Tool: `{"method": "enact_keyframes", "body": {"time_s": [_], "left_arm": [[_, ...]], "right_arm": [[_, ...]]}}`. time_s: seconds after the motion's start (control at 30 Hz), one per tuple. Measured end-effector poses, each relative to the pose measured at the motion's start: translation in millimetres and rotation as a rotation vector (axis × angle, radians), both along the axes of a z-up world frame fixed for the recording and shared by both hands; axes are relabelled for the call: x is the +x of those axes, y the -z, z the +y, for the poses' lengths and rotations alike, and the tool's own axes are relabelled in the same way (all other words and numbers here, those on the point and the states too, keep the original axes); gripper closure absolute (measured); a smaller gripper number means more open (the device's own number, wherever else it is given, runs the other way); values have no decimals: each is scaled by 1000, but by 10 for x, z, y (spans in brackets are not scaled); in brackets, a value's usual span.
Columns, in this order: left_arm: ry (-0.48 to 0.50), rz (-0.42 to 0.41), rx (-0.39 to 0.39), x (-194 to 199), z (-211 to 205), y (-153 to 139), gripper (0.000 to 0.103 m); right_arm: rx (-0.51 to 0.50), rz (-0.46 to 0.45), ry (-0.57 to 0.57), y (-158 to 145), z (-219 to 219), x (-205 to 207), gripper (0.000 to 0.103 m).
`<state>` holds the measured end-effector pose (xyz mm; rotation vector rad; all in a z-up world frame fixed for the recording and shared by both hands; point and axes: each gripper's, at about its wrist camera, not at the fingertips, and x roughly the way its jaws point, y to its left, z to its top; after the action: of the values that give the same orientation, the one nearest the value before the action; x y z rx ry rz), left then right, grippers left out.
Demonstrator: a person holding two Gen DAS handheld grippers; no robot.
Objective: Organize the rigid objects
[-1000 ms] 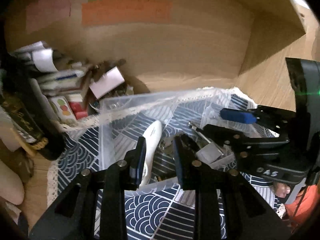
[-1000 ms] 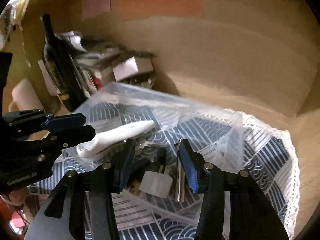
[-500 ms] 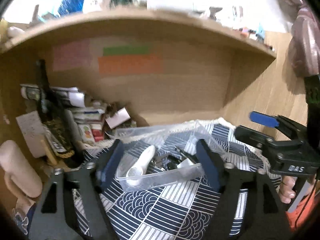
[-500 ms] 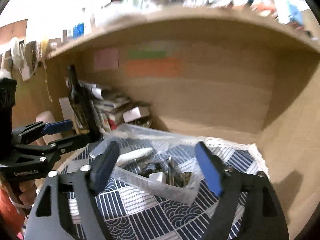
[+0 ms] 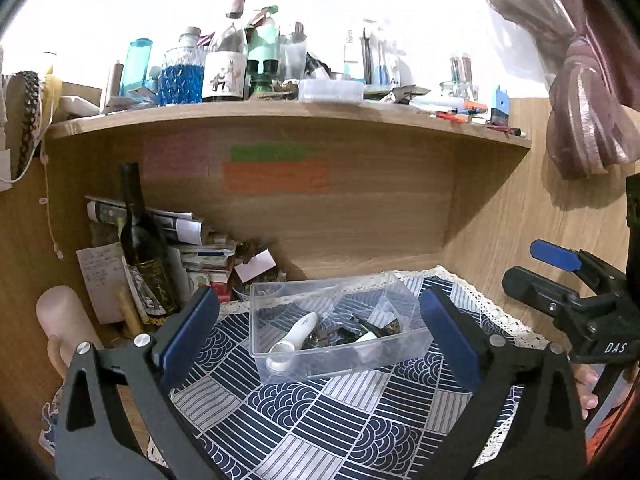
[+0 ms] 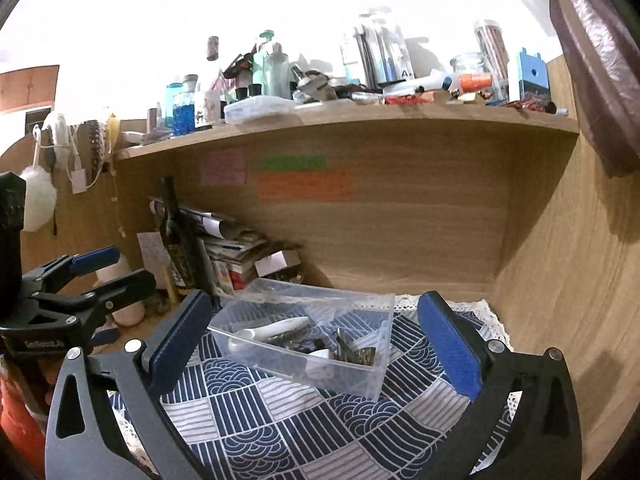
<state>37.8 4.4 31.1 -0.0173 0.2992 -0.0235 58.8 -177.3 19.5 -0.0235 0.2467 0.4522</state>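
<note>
Wooden alcove under a cluttered shelf point(image 5: 280, 110) crowded with bottles, jars and pens; pink, green and orange sticky notes point(image 5: 276, 176) on the back panel. Below, a surface spread with a navy-and-white patterned cloth point(image 5: 320, 412) edged in lace. In the back left corner, a dark wine bottle point(image 5: 140, 240) standing upright against a stack of papers and small boxes point(image 5: 200, 252).

Near the middle of the cloth, a clear plastic bin point(image 5: 336, 328), also seen from the right wrist view point(image 6: 304, 344). Inside it, a white handled tool point(image 5: 294, 336) lying slanted toward the left side, with a jumble of small dark metal pieces point(image 5: 352, 330) and a small white block beside it toward the right; too small to identify individually.

Left hand-held gripper point(image 5: 320, 336) spread wide, blue-padded fingers point(image 5: 188, 332) flanking the bin in view, holding nothing and clear of the bin. Right hand-held gripper point(image 6: 316, 344) likewise spread wide and empty, with blue pads point(image 6: 448, 344) framing the bin from a short way back. Each gripper visible at the edge of the other's view: the right one point(image 5: 560, 280) at the right of the left wrist view, the left one point(image 6: 96, 276) at the left of the right wrist view, both apart from the bin.
</note>
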Motion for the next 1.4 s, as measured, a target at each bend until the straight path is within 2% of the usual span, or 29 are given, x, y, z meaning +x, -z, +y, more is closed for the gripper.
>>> {"method": "enact_keyframes", "body": {"time_s": [0.2, 1.4], "left_arm": [[-2, -11, 8, -44, -31, -5, 1], [17, -23, 20, -34, -66, 20, 0]], "right_arm": [[-5, -21, 3, -16, -14, -102, 0], [-6, -3, -1, 4, 20, -68, 0]]}}
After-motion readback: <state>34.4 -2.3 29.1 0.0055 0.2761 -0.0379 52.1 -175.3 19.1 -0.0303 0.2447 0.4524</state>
